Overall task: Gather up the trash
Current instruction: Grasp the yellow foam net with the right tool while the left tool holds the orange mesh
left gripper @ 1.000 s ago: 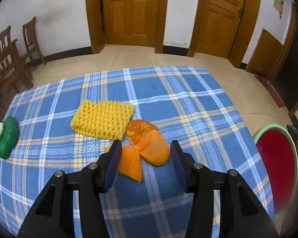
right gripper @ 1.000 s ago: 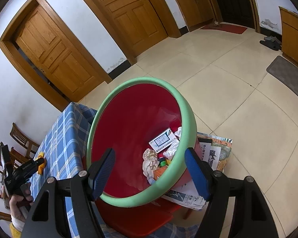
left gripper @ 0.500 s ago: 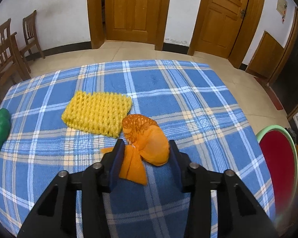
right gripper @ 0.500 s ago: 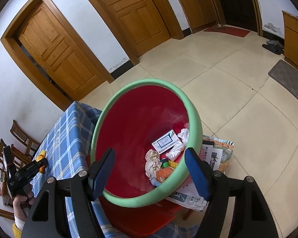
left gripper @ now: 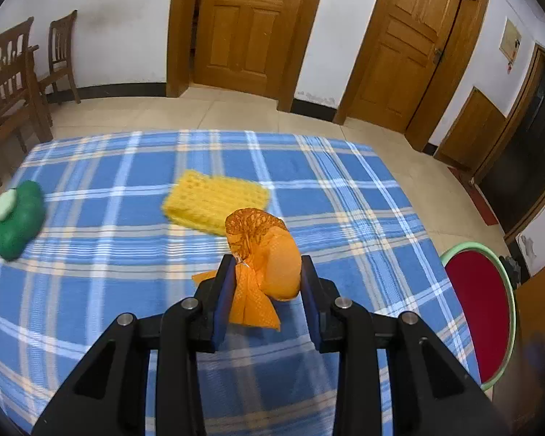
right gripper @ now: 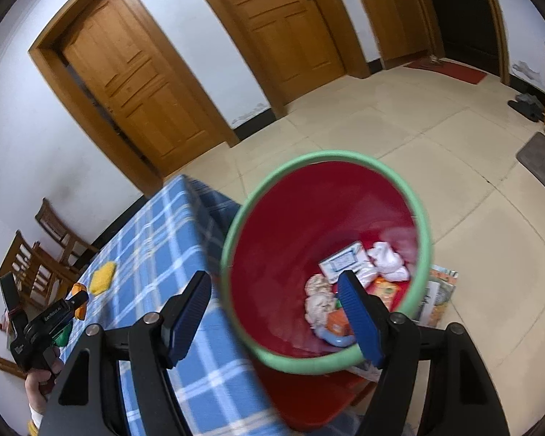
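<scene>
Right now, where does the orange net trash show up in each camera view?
Left wrist: the orange net trash sits centre frame, between the closing left gripper's fingers.
Right wrist: small orange bit at far left, at the left gripper's tip.
Shared landmark: the yellow foam net on the checked cloth.

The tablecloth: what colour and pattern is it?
The tablecloth is blue plaid with white and tan stripes, clearest in the left wrist view.

We are in a home's living space: panelled wooden doors (left gripper: 249, 25), a tiled floor (right gripper: 436, 134), wooden chairs (left gripper: 60, 58), a checked tablecloth (left gripper: 309, 167), slippers (right gripper: 527, 103) by a doormat (right gripper: 543, 160).
</scene>
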`<state>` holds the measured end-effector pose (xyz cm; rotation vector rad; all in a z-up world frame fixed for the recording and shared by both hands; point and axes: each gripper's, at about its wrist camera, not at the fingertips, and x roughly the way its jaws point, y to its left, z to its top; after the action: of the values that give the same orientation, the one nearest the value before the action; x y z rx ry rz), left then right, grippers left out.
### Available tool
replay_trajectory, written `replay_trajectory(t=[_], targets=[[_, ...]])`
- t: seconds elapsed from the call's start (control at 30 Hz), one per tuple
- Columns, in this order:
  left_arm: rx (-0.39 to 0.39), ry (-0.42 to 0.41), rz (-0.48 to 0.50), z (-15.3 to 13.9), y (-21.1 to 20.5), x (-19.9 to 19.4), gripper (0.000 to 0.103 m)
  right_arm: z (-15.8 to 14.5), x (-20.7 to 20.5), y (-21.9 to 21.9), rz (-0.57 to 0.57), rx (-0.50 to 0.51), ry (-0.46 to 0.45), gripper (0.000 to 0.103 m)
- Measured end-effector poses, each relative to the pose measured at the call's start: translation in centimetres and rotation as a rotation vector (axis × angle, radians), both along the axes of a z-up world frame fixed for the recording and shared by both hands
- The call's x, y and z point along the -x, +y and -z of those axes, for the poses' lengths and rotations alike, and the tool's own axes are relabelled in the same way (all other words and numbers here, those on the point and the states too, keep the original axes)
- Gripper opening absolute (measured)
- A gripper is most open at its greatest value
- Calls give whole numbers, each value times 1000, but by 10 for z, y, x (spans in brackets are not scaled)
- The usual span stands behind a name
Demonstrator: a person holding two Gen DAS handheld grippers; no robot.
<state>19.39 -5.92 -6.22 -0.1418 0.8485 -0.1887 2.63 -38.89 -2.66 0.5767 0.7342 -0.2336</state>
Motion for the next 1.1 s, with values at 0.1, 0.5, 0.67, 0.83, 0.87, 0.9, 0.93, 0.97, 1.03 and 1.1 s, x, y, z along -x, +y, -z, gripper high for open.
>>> replay_trajectory(t=[0.1,0.5,0.67,0.83,0.87,0.9,0.93,0.97,1.03,1.1], targets=[[4,-15,-29,-6,21,7,35,-6,-16,20,-53,-5,-1,75],[4,-47,-181,-13,103,9,35,-21,-85,113,-243,60,2,75],[39,-48,-245,-2,128,9,35,-17,-114,154,-324,90,16,75],[63,-48,-291,6,148,12,35,-10,-140,191,-384,115,37,75],[66,-51,-299,7,151,11,35,-7,-148,199,-396,125,43,75],[67,-53,-307,8,153,12,35,-6,-152,204,-402,131,47,75],[66,-55,-318,10,155,12,35,-3,-157,210,-408,136,52,75],[67,-57,-323,11,156,12,35,1,-163,218,-418,139,59,75],[72,-62,-334,13,158,12,35,6,-173,228,-429,138,68,75],[80,-63,-339,15,161,13,35,12,-184,239,-438,142,70,75]])
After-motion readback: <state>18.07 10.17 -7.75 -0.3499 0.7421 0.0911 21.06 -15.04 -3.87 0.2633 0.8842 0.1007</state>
